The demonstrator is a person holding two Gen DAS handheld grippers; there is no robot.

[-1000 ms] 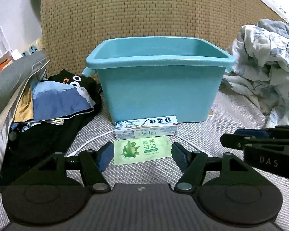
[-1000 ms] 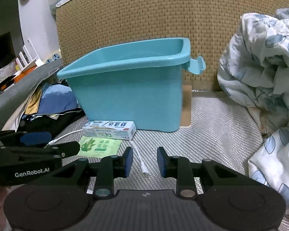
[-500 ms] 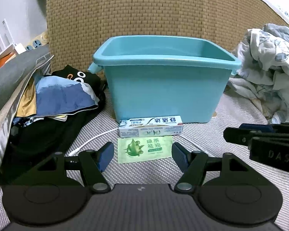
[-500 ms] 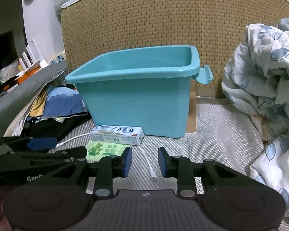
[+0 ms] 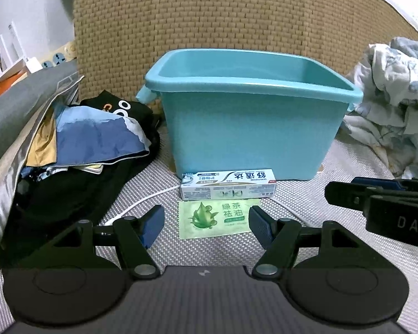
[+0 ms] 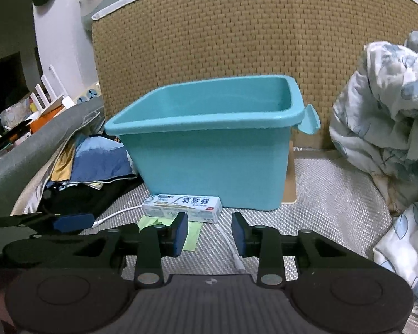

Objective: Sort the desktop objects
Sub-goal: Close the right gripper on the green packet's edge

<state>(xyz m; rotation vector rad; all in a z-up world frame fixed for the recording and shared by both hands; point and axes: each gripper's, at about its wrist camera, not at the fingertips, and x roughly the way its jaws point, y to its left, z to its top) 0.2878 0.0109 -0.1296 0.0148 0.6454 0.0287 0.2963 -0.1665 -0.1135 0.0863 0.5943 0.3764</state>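
Observation:
A teal plastic bin (image 5: 250,136) (image 6: 209,164) stands on the grey woven mat against a wicker headboard. In front of it lies a white toothpaste box (image 5: 228,185) (image 6: 182,204), and nearer to me a flat green sachet (image 5: 218,217) (image 6: 192,233). A white cable (image 5: 142,201) (image 6: 231,246) runs across the mat. My left gripper (image 5: 206,226) stands open, its fingertips either side of the sachet and not touching it. My right gripper (image 6: 209,233) is open and its jaws are opening, with only the cable and mat showing between them.
A pile of dark and blue clothes (image 5: 92,144) lies left of the bin beside a grey cushion edge (image 5: 22,111). A crumpled floral blanket (image 6: 390,144) fills the right side. The right gripper's fingers (image 5: 376,197) reach into the left wrist view.
Both views have tilted slightly upward, so the bin and box sit lower in frame. The right gripper's jaws have spread wider. The left gripper's jaws look unchanged.

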